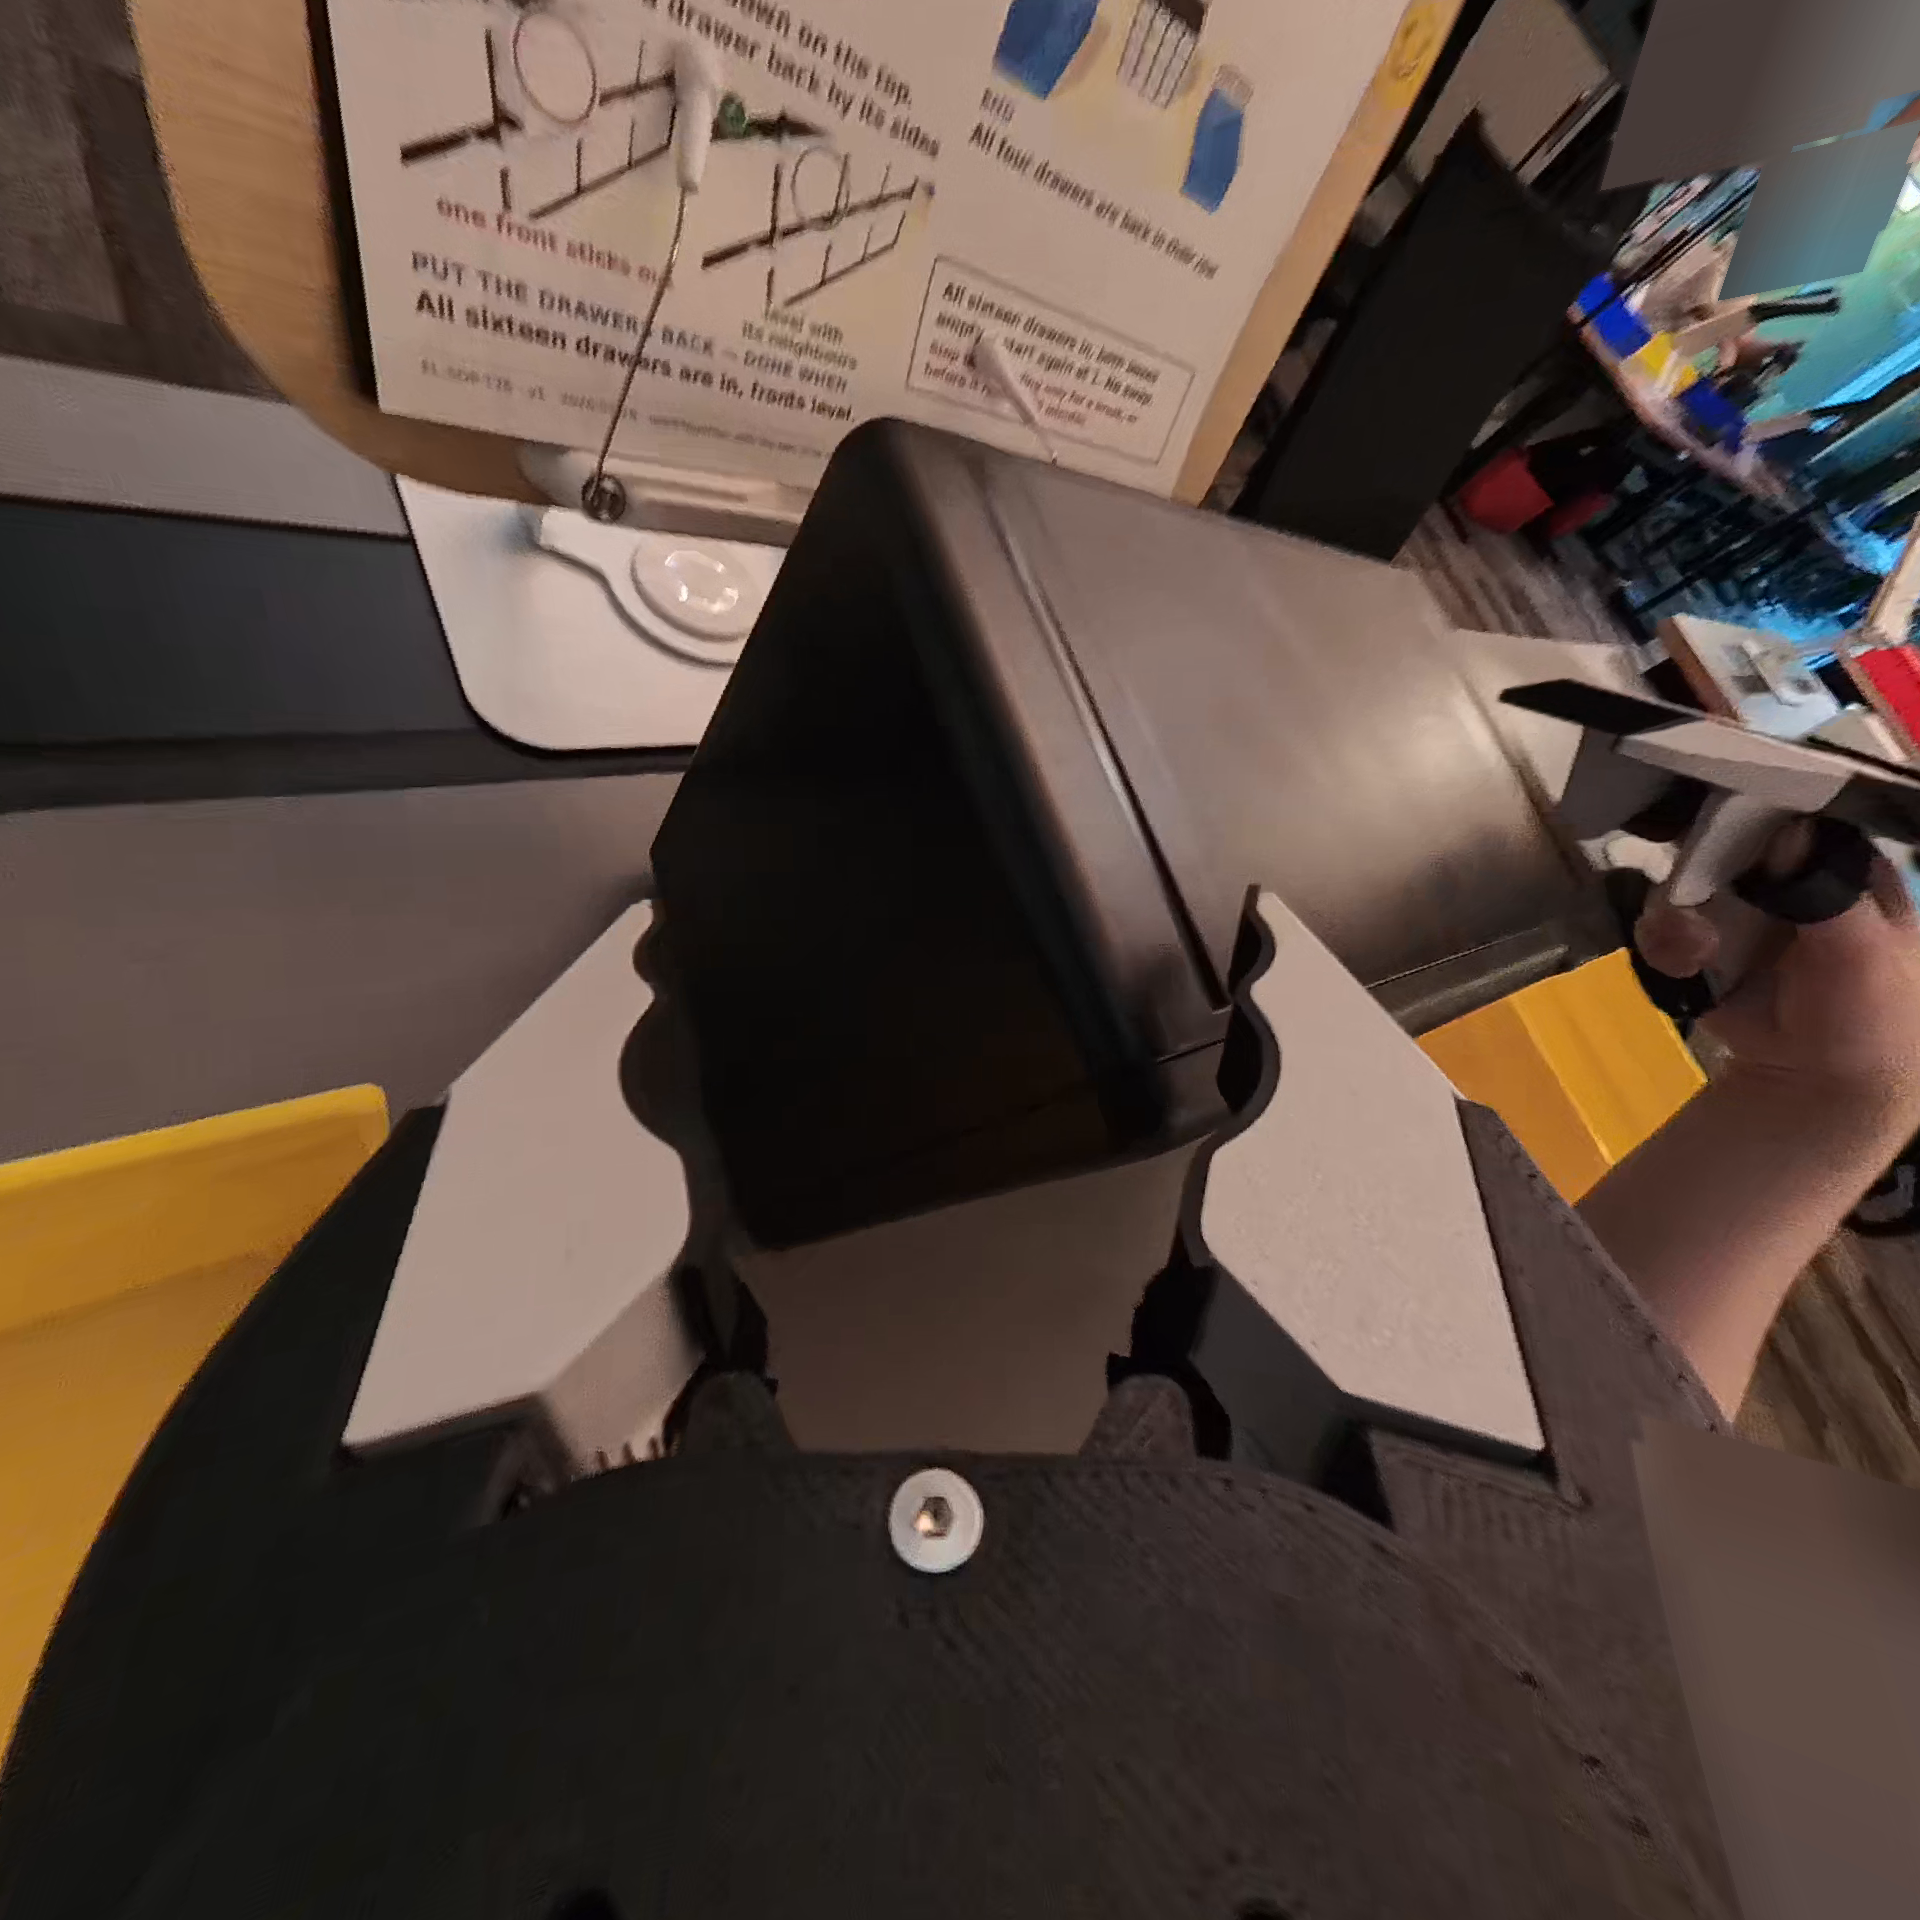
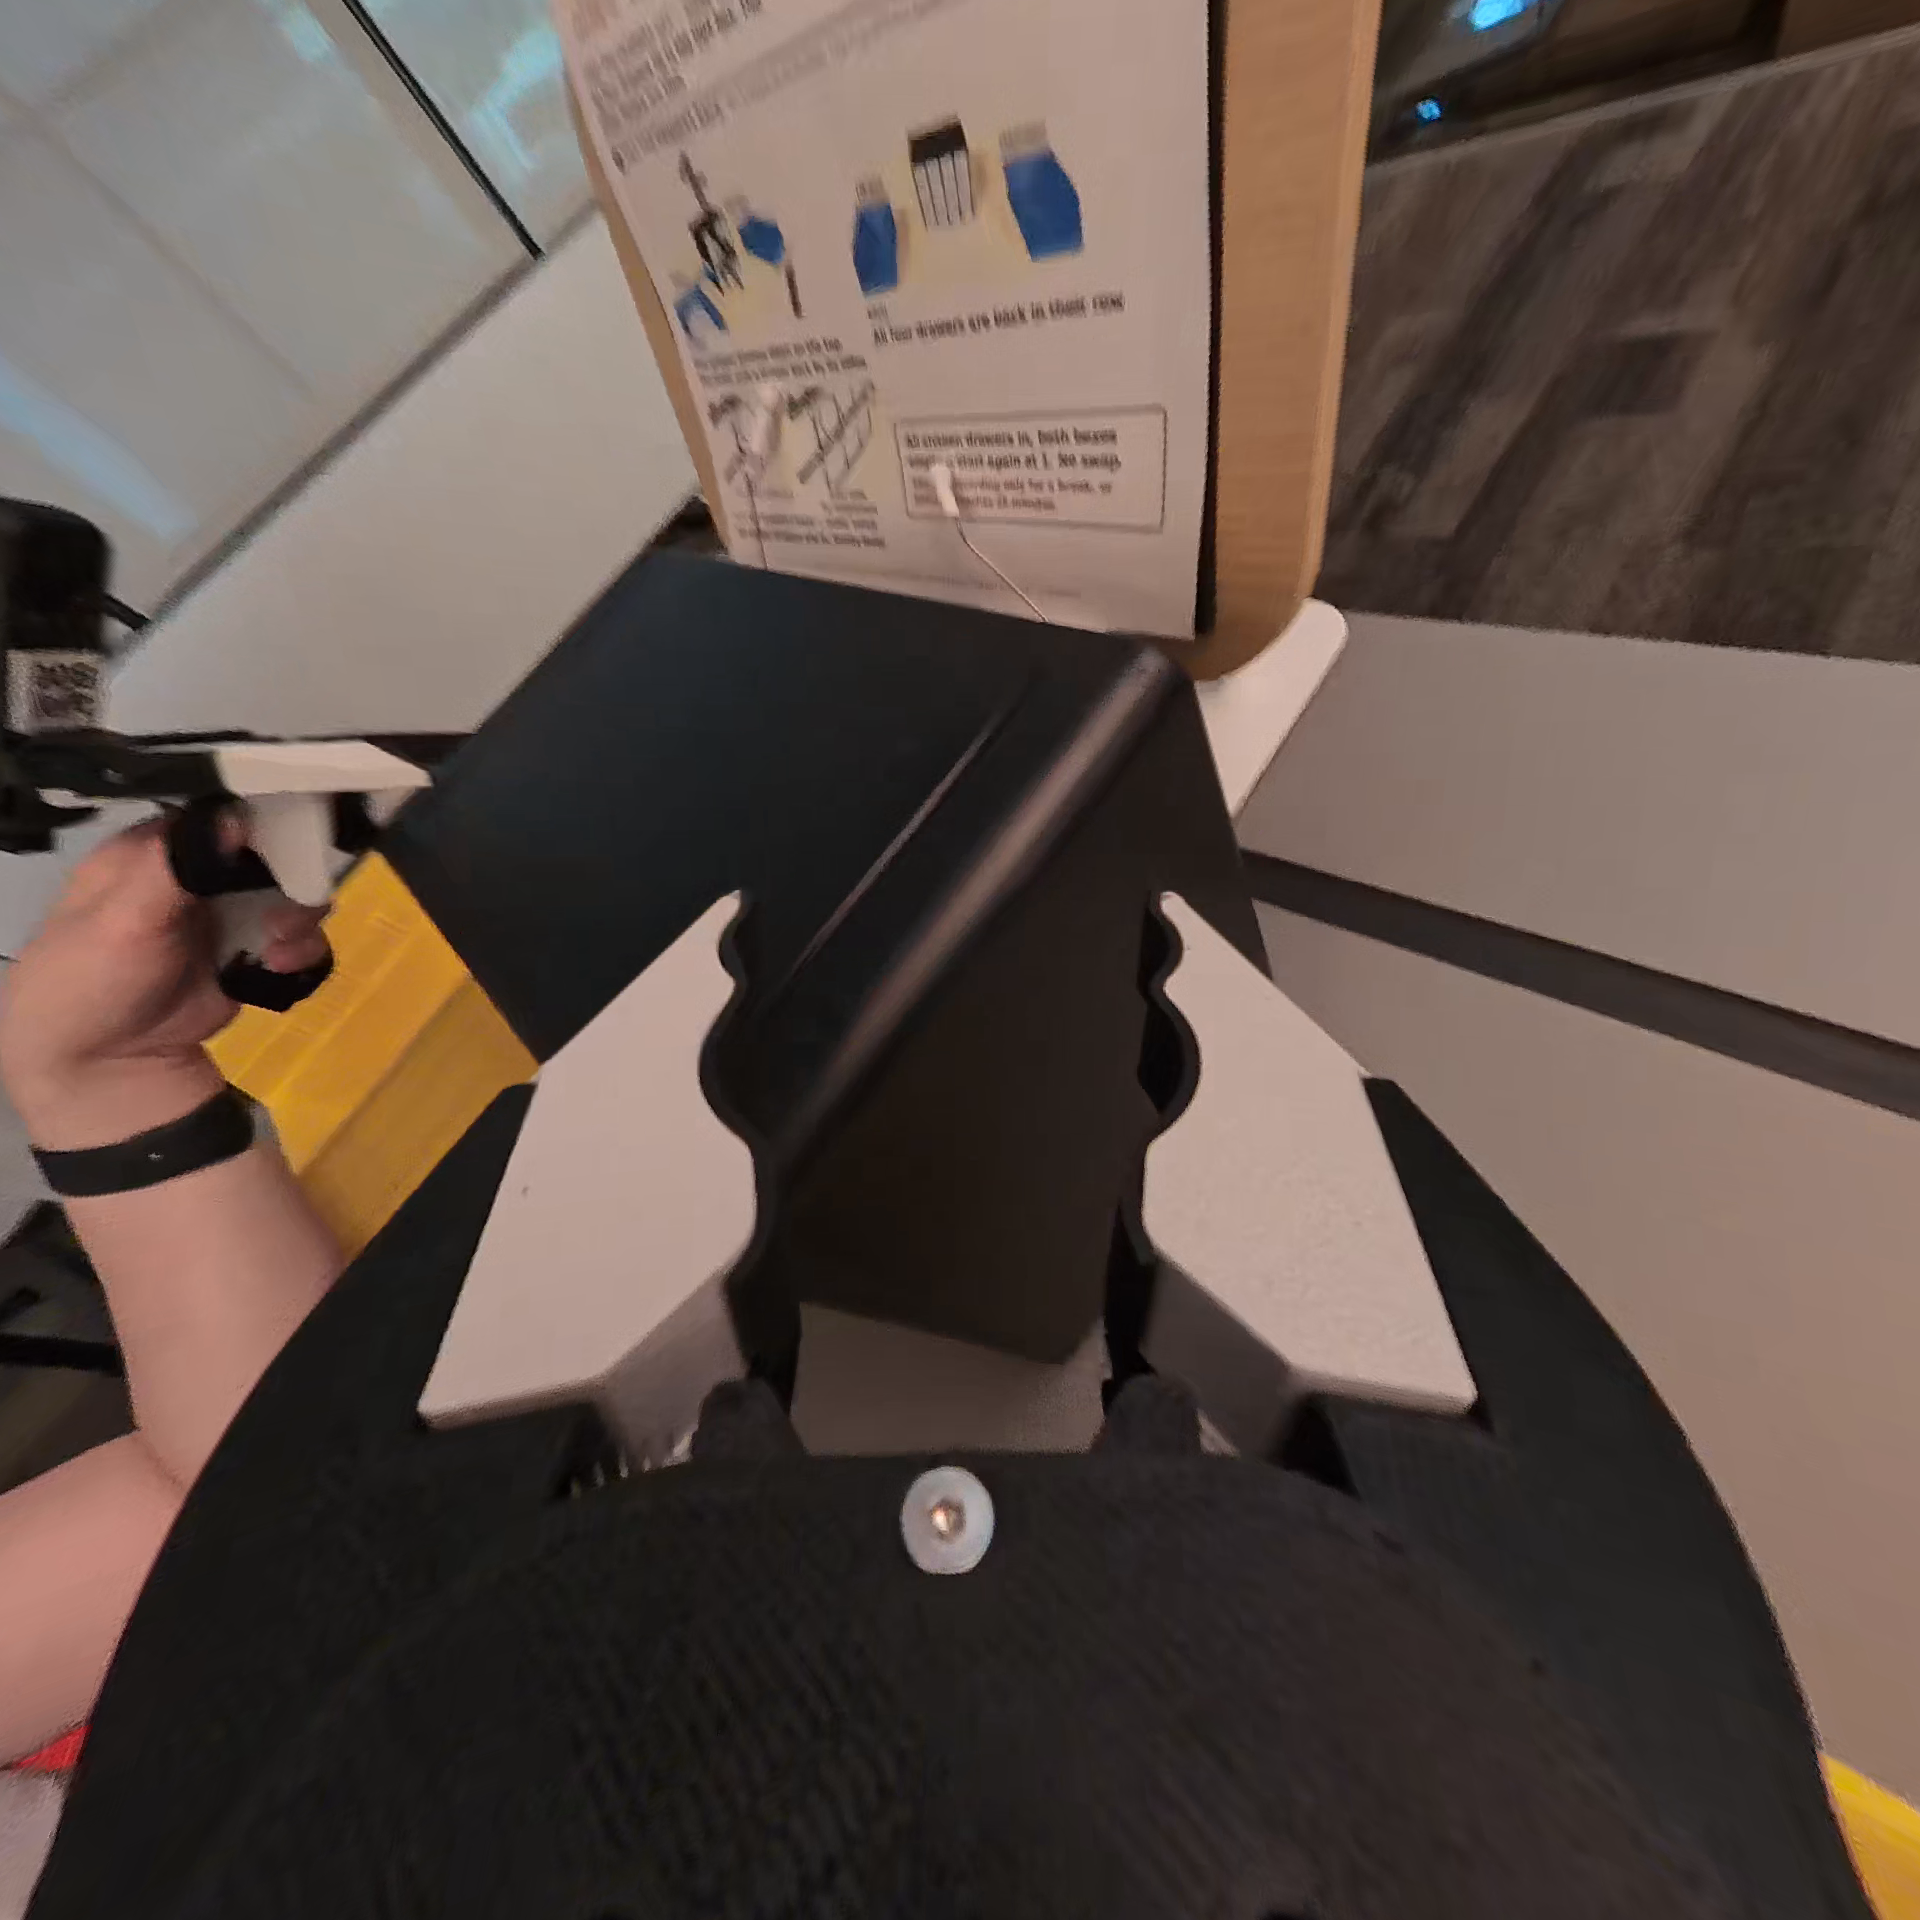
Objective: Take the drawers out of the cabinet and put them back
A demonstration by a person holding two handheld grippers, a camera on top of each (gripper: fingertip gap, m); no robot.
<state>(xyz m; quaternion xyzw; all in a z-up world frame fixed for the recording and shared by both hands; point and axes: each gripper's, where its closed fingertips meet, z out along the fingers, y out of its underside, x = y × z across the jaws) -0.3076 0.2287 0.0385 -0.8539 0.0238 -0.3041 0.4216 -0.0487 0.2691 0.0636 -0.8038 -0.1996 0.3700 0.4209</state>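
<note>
1. Left wrist view: close behind its own fingers [image 1: 644, 1122], facing the black drawer [image 1: 935, 831] and instruction sheet [image 1: 727, 208].
2. Right wrist view: equally close, facing the same drawer [image 2: 727, 748] from the opposite end.
3. Shared: drawer, sheet [image 2: 987, 364], probably the same yellow box [image 2: 384, 1039].

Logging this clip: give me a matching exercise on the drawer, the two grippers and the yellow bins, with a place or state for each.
Things
1. drawer
2. left gripper
3. right gripper
4. yellow bin

Places or states
A. below, off to the side of the fingers
B. shut on one end of the drawer, its holder's wrist bare
C. black, held off the table at both ends
D. shut on the other end, its holder's wrist wearing a black band

Pairs: 1-C, 2-D, 3-B, 4-A
</note>
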